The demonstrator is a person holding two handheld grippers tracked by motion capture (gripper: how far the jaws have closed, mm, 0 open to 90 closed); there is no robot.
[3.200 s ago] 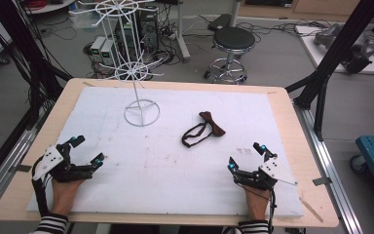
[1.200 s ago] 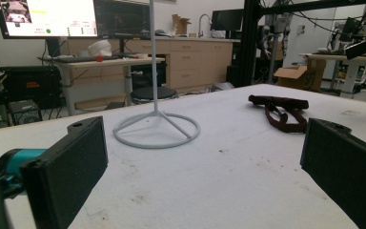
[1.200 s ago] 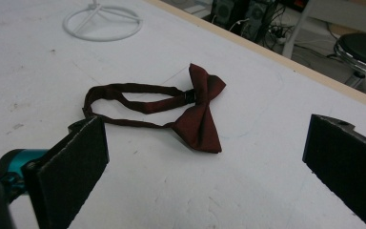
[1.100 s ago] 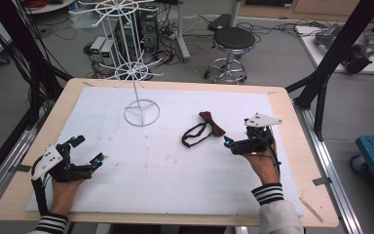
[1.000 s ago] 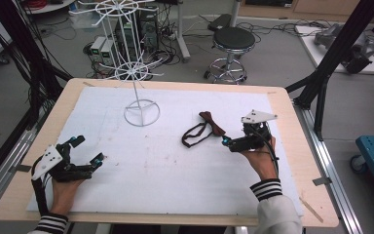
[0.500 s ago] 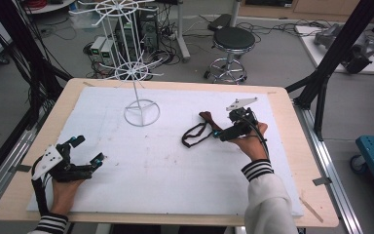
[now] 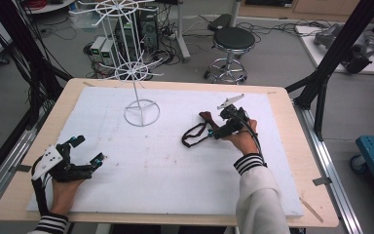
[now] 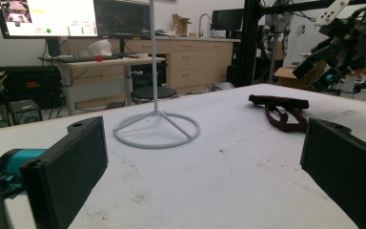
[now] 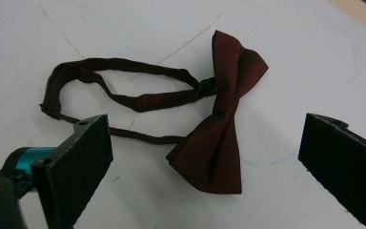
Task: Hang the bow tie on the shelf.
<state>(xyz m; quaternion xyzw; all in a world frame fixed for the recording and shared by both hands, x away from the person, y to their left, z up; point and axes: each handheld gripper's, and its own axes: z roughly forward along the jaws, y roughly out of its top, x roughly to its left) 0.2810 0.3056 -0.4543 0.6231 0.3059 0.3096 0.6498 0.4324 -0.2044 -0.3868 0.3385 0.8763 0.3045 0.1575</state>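
Right gripper view: right gripper [image 9: 205,157] hovers, jaws spread, over bow tie [image 9: 224,124].

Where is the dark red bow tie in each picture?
High view: bow tie lies right of centre on the white mat, just left of the right claw.
Left gripper view: upper right, far across the mat.
Right gripper view: centre, between the open jaws.
Shared landmark: the white mat.

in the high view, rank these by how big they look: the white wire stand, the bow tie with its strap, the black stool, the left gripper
1. white wire stand, tallest and widest
2. left gripper and black stool, too alike to rank; the stool stands farther off on the floor, so it may be larger than it looks
3. bow tie with its strap, smallest
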